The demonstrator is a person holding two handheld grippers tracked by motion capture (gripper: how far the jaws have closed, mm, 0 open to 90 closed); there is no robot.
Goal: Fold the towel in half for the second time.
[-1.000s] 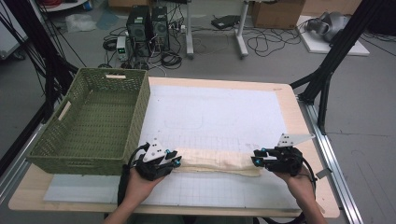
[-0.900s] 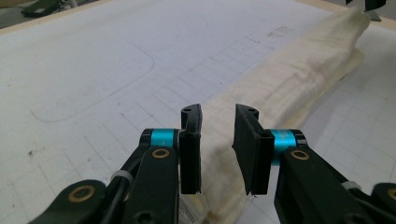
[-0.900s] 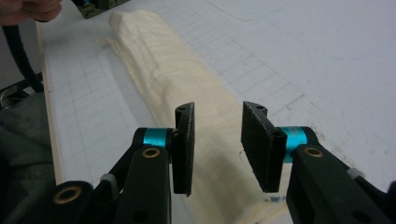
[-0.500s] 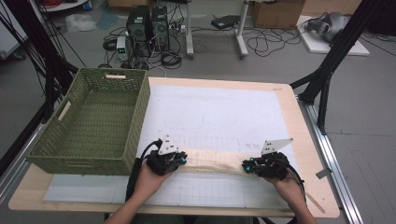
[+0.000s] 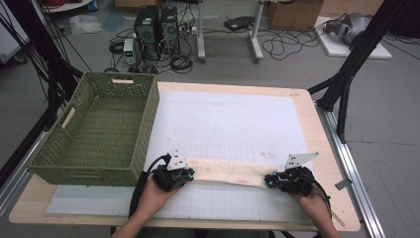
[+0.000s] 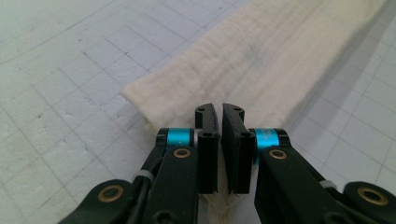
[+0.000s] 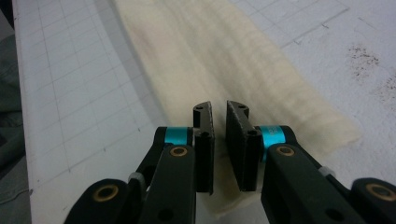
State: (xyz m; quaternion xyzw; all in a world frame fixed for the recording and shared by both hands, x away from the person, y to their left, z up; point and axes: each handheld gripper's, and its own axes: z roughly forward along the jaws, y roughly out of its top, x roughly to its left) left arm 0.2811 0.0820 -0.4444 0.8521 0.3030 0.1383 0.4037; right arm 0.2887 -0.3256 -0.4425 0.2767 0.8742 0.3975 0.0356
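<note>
A long cream cloth [image 5: 225,172] lies folded in a strip on the white gridded mat [image 5: 228,124], near the table's front edge. My left gripper [image 5: 190,174] is at its left end and my right gripper [image 5: 267,181] at its right end. In the left gripper view the cloth [image 6: 261,60] runs away from the left gripper [image 6: 219,112]. Its jaws have just been closing, with the cloth's edge pinched between them. In the right gripper view the right gripper [image 7: 218,109] has likewise just closed on the near edge of the cloth [image 7: 219,51].
A green wicker basket [image 5: 148,124] stands with nothing in it at the table's left, close to my left hand. The mat's far half is bare, with faint pencil lines. Black frame legs rise at both sides of the table; cables and computers lie on the floor beyond.
Both hands have sunk toward the table with the cloth's ends. The strip now lies flatter and wider on the mat. Both pairs of jaws have narrowed.
</note>
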